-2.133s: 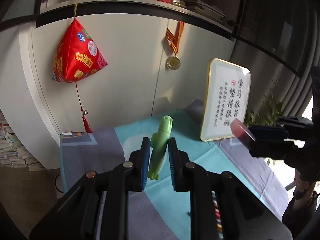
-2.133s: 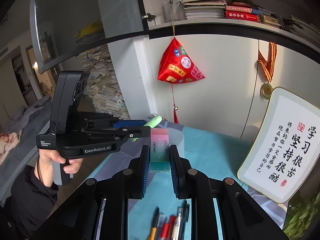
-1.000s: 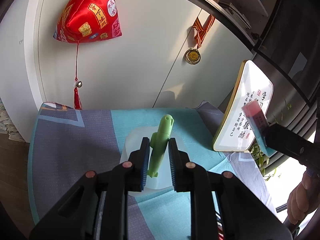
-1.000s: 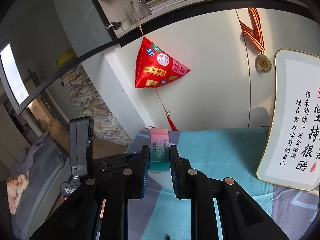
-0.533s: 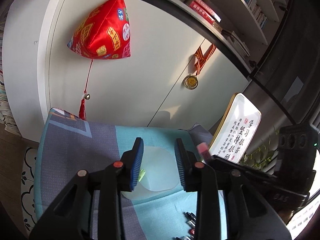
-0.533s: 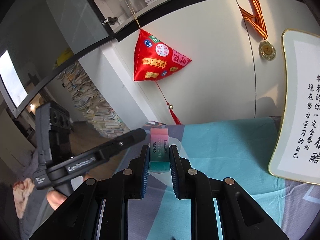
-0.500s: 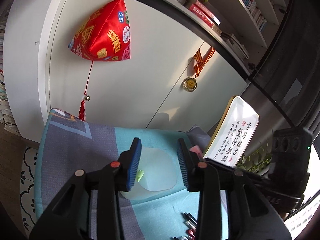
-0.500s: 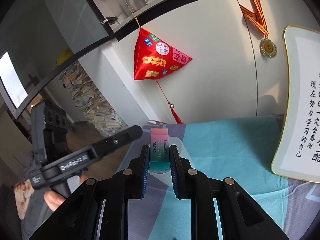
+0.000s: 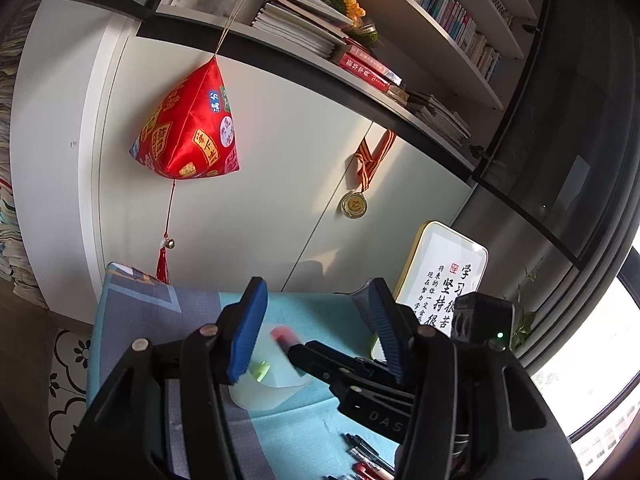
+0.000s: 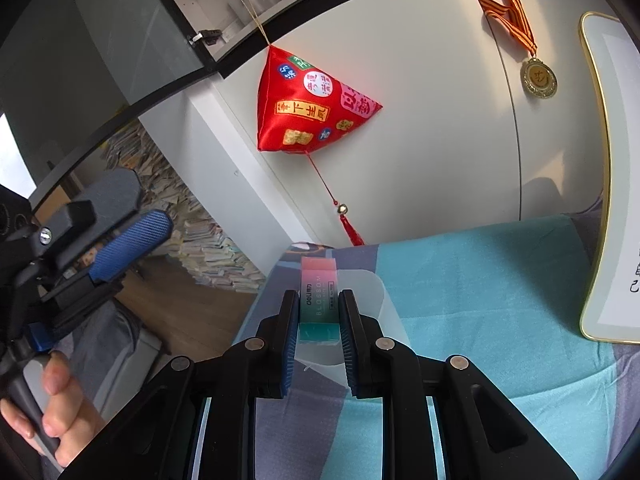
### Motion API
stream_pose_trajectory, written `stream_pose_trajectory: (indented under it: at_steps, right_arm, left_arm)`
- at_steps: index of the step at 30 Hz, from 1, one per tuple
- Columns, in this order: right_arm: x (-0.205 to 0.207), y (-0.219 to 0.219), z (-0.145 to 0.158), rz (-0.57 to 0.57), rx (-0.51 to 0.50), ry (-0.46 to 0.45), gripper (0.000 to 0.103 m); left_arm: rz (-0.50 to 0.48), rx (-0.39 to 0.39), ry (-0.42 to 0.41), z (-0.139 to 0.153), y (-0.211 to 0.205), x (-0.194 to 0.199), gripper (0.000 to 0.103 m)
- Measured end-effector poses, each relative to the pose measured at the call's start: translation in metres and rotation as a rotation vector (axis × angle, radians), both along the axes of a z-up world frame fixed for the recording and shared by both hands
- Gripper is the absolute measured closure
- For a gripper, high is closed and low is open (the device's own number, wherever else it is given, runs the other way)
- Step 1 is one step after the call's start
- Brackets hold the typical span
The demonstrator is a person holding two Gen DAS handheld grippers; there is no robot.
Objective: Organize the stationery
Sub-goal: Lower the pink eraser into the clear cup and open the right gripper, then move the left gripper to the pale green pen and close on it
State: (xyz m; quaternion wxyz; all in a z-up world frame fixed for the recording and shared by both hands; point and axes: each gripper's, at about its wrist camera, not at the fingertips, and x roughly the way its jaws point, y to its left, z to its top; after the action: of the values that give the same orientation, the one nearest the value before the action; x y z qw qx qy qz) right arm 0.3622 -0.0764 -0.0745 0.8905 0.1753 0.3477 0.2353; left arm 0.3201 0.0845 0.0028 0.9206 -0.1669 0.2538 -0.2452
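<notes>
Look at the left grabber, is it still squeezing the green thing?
No, the left gripper has its jaws opening with nothing between them, and the green thing lies in the clear container below.

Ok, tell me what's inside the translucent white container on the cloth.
In the translucent container one green item shows, partly hidden by a left tongs finger. The rest is covered by the right tongs holding the eraser.

Tablecloth point(image 10: 480, 280) matt woven cloth; red pouch point(image 10: 308, 108) glossy satin; container point(image 10: 372, 292) translucent, probably plastic.
</notes>
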Motion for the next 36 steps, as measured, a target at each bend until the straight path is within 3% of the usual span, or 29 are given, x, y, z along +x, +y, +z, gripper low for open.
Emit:
stream_pose_trajectory:
  at_steps: [2,6,11,15,18,21,25,28,32,34,36]
  right_arm:
    - [0.0,0.001,-0.001,-0.016,-0.014,-0.003,0.081]
    - [-0.004,-0.004,0.002,-0.057,-0.026,-0.027,0.065]
    - [-0.01,-0.015,0.017,-0.05,-0.039,-0.047,0.065]
    - [-0.02,-0.027,0.037,-0.021,-0.109,-0.044,0.065]
    - [-0.037,-0.038,0.056,-0.011,-0.218,-0.051,0.062]
    - [-0.051,-0.051,0.066,0.022,-0.302,-0.005,0.047]
    - [-0.069,-0.059,0.062,0.068,-0.451,0.066,0.044]
    - [-0.074,-0.06,0.041,0.134,-0.554,0.165,0.043]
    - [-0.083,-0.067,0.021,0.204,-0.504,0.292,0.043]
    - [-0.095,-0.07,0.02,0.215,-0.477,0.299,0.043]
    - [-0.112,-0.072,0.018,0.225,-0.476,0.28,0.043]
  left_arm:
    - [0.004,0.004,0.001,0.0,-0.001,0.001,0.05]
    - [0.009,-0.001,0.036,-0.005,-0.001,0.008,0.05]
    - [0.02,0.006,0.052,-0.007,-0.001,0.008,0.05]
    - [0.031,0.007,0.049,0.0,-0.002,0.002,0.05]
    - [0.073,0.042,0.065,0.003,-0.006,-0.002,0.048]
    - [0.099,0.063,0.1,0.005,-0.013,-0.005,0.047]
    - [0.171,0.115,0.098,0.01,-0.025,-0.016,0.027]
    - [0.171,0.154,0.114,0.014,-0.037,-0.027,0.025]
    - [0.166,0.094,0.033,0.01,-0.047,-0.06,0.024]
    - [0.184,0.134,0.057,0.004,-0.055,-0.072,0.024]
    - [0.156,0.129,0.133,-0.01,-0.059,-0.081,0.024]
